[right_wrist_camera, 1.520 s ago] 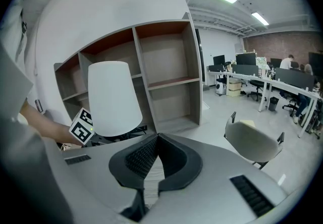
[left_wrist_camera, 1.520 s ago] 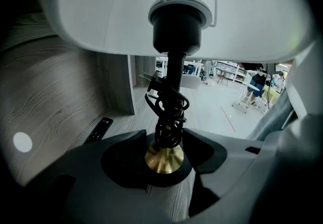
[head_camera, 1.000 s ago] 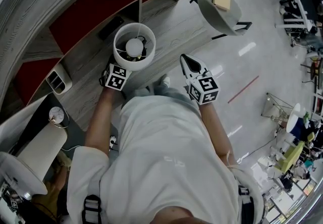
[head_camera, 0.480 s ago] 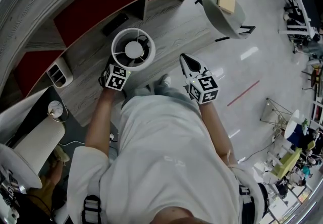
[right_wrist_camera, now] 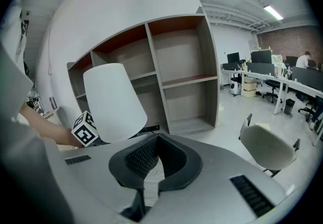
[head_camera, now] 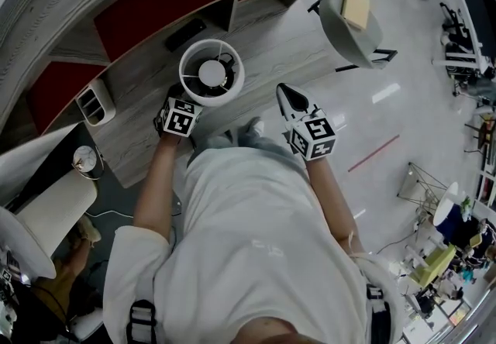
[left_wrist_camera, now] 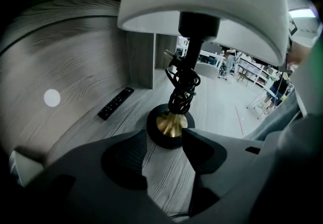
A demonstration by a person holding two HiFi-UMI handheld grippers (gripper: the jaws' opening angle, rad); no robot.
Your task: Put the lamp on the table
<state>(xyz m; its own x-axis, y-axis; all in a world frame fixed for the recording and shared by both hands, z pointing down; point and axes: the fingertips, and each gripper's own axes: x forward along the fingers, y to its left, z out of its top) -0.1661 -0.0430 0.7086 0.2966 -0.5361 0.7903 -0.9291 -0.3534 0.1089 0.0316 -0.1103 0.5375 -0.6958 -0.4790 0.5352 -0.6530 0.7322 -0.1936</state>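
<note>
The lamp [head_camera: 211,73] shows from above as a round white shade with its bulb in the middle. In the left gripper view its black and brass base [left_wrist_camera: 170,127] stands upright on the wood-grain table [left_wrist_camera: 75,71], with a black cord coiled round the stem. My left gripper [left_wrist_camera: 164,143] is open; its jaw tips flank the near edge of the base and bare table shows between them. My right gripper [head_camera: 284,92] hangs shut and empty over the floor to the lamp's right. In the right gripper view the shade [right_wrist_camera: 113,101] rises just left of the shut jaws.
A black remote [left_wrist_camera: 116,103] lies on the table left of the lamp base. Shelf compartments with red backs [head_camera: 155,13] rise behind the table. A grey chair [head_camera: 349,21] stands on the floor to the right. A second white shade [head_camera: 46,211] and a small clock [head_camera: 83,157] sit lower left.
The shade was tilted with its side showing a second ago; now it is seen square from above, level over the table. The right gripper has kept its place.
</note>
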